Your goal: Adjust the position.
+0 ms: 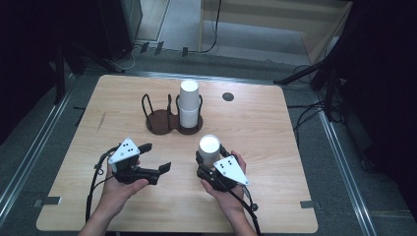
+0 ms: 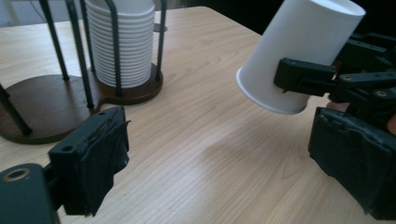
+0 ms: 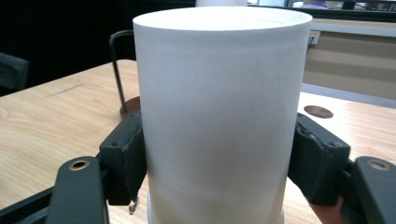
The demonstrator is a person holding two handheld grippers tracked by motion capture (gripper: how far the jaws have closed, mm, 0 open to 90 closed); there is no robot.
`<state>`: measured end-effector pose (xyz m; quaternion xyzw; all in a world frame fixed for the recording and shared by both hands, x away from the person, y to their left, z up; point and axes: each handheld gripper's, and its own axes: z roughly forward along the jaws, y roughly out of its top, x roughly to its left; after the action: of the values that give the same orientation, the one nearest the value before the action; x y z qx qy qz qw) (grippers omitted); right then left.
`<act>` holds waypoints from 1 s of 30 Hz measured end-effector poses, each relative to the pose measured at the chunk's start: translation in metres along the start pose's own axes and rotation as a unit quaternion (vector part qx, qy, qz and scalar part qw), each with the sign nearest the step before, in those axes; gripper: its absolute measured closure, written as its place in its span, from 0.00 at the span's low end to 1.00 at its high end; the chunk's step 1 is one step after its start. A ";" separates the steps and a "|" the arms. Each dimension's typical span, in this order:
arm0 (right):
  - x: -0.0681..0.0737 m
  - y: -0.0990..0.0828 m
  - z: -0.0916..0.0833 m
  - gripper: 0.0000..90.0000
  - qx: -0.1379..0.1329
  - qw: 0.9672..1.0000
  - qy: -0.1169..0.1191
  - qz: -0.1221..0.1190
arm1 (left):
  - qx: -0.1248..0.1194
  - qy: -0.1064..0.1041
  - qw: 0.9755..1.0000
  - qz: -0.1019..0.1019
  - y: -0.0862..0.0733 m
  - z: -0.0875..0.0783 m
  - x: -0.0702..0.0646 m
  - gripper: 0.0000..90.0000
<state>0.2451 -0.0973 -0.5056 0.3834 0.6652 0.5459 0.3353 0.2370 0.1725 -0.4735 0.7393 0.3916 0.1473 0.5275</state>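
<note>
My right gripper (image 1: pixel 210 161) is shut on a white paper cup (image 1: pixel 210 146), pads pressed on both its sides (image 3: pixel 219 93). The cup hangs mouth-down and tilted over the table's front middle (image 2: pixel 299 51). My left gripper (image 1: pixel 156 157) stands open to the cup's left with nothing between its padded jaws (image 2: pixel 224 154). A stack of white cups (image 1: pixel 189 103) stands in the right ring of a dark wire cup holder (image 1: pixel 160 123) at the table's middle back. The same stack (image 2: pixel 123 42) and holder base (image 2: pixel 42 107) appear in the left gripper view.
The holder's left ring (image 1: pixel 153 105) has no cups. A dark round hole (image 1: pixel 227 96) sits in the wooden tabletop (image 1: pixel 275 147) right of the stack. Stand legs and cables (image 1: pixel 314 73) lie on the floor beyond the table's far and right edges.
</note>
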 end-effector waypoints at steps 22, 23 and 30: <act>0.038 -0.020 0.008 0.33 0.021 0.996 0.034 -0.081 | 0.022 -0.033 0.999 0.017 0.004 0.008 -0.018 0.16; 0.040 -0.021 0.008 0.33 0.021 0.995 0.036 -0.085 | 0.023 -0.035 0.999 0.019 0.004 0.009 -0.019 0.17; 0.048 -0.025 0.009 0.33 0.024 0.993 0.048 -0.106 | 0.037 -0.045 0.998 0.031 0.002 0.013 -0.024 0.17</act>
<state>0.2261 -0.0534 -0.5329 0.2919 0.7303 0.5092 0.3494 0.2310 0.1456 -0.4719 0.7760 0.3498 0.1150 0.5121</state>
